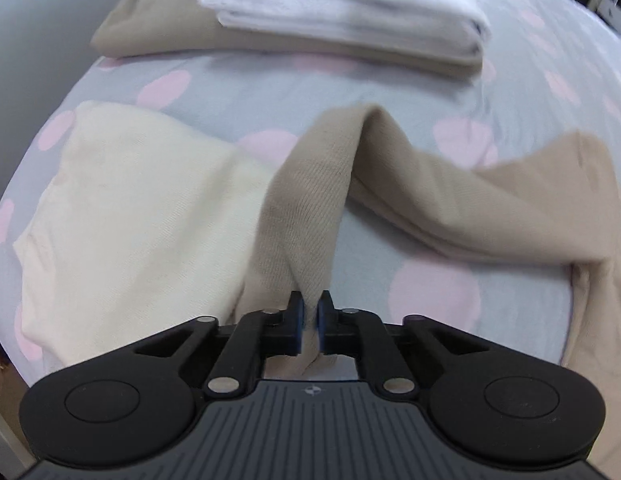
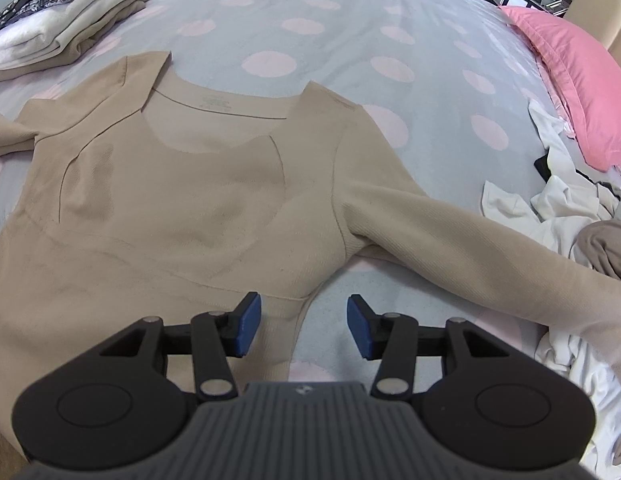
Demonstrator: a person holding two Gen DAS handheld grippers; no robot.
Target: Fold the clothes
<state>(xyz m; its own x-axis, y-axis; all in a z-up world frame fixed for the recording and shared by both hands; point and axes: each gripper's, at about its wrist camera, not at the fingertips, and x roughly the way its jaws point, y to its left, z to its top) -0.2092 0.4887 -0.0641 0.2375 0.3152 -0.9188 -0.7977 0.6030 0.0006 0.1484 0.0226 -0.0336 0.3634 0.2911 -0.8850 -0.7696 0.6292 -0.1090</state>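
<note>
A beige long-sleeved top [image 2: 182,208] lies spread face up on the bed, neckline toward the far side. Its right sleeve [image 2: 462,256] stretches out flat to the right. In the left wrist view, my left gripper [image 1: 309,322] is shut on the top's other sleeve [image 1: 306,208], which rises in a lifted fold and runs off right toward the body of the top [image 1: 510,200]. My right gripper [image 2: 304,330] hovers open over the top's right side seam under the armpit, with nothing between its blue pads.
A stack of folded clothes [image 1: 342,12] sits at the far side, also seen as a folded stack [image 2: 66,28] at the upper left. A cream garment [image 1: 130,208] lies left. A pink pillow [image 2: 570,80] and a pile of unfolded laundry [image 2: 570,216] lie right on the dotted bedsheet [image 2: 350,40].
</note>
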